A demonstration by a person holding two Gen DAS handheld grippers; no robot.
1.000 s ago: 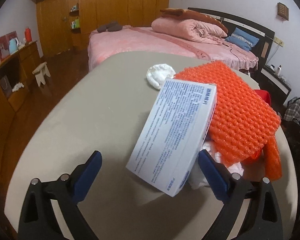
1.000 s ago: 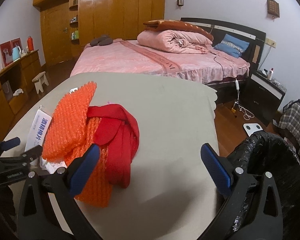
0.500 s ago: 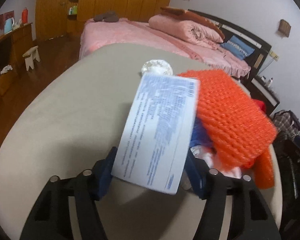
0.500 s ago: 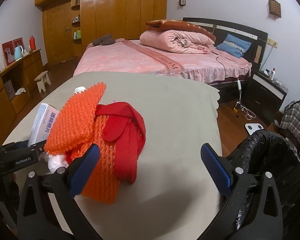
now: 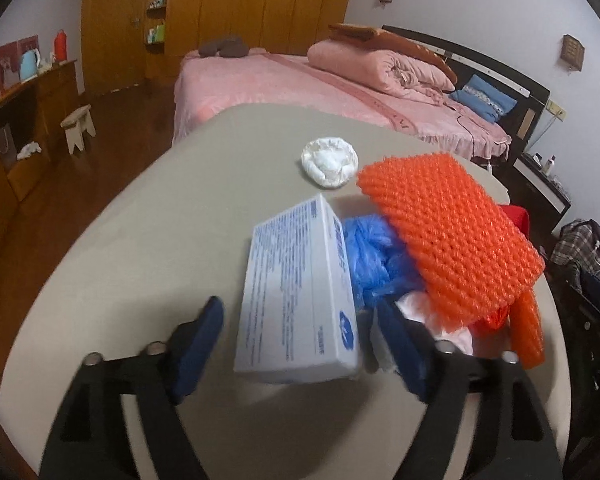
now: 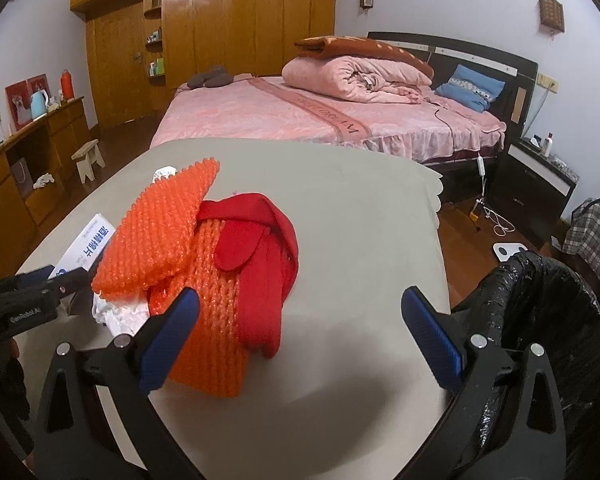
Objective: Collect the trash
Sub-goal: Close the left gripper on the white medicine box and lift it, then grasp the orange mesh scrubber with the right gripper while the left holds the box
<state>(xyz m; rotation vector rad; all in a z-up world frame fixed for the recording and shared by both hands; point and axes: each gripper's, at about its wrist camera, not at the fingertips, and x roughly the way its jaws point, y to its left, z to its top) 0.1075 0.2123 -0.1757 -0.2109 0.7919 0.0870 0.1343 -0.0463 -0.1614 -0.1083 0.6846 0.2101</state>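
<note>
a bedroom cleanup, mid-reach: the left tongs point(image 5: 300, 320) straddle a white-and-blue printed carton point(image 5: 296, 296) lying on the grey surface point(image 5: 140, 248), fingers parted on either side of it. the pads look just short of the box walls, though motion blur makes actual contact impossible to confirm, and nothing is gripped for certain. the right tongs point(image 6: 300, 328) hang wide open and empty above the near edge of the same surface, with the black-lined trash bin point(image 6: 540, 320) just beside them at lower right.

the rest of the litter sits heaped against the carton: a crumpled blue plastic bag point(image 5: 372, 256) touching its right side, an orange foam net sleeve point(image 5: 448, 236) draped over the pile, a red fabric strap point(image 6: 260, 264) tucked against the orange, and white crumpled paper point(image 5: 440, 320) underneath. a separate white wad point(image 5: 330, 158) lies apart, farther back.

the likely trouble is a sloppy bite. the right finger is crowding the blue bag and paper, so closing could pinch those along with the box, or drag the orange sleeve off the heap on the lift. the carton is broad and smooth; a grip near its end could let it pivot and slip before it reaches the bin.
</note>
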